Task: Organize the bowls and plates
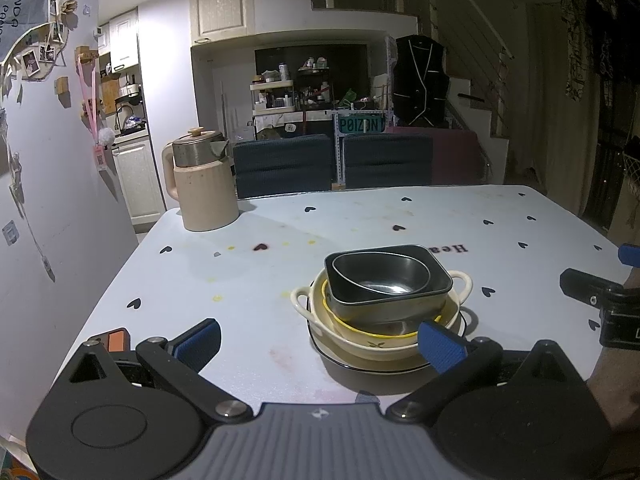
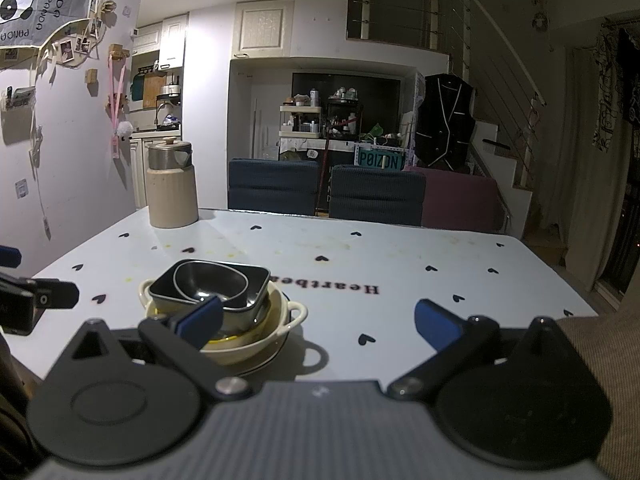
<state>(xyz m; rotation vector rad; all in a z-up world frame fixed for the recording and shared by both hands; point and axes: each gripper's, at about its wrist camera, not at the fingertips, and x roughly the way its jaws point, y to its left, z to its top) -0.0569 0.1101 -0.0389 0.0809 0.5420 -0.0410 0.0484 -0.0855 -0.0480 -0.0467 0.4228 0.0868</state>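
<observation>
both grippers were held spread and empty: the left gripper point(image 1: 320, 338) just short of the stack, the right gripper point(image 2: 318, 322) off to its right side. on the table point(image 1: 400, 216) the dishes were nested: a grey oval bowl point(image 1: 382, 274) in a grey square bowl point(image 1: 390, 284), inside a yellow-rimmed bowl point(image 1: 360, 330), a cream handled dish point(image 1: 460, 280) and a plate point(image 1: 348, 362) beneath. a one-sided lift was judged likely to tip the loosely seated top bowls. "heartbea" was read on the cloth, "poizon" on a sign point(image 2: 379, 159), "panda" on a wall poster point(image 2: 44, 8).

Round dark metal bowl point(image 1: 382, 276) sits in rectangular dark metal pan point(image 1: 390, 292), nested in two-handled cream ceramic dish point(image 1: 376, 344) on rimmed plate point(image 1: 340, 360); beige kettle point(image 1: 202, 184) far left behind.
</observation>
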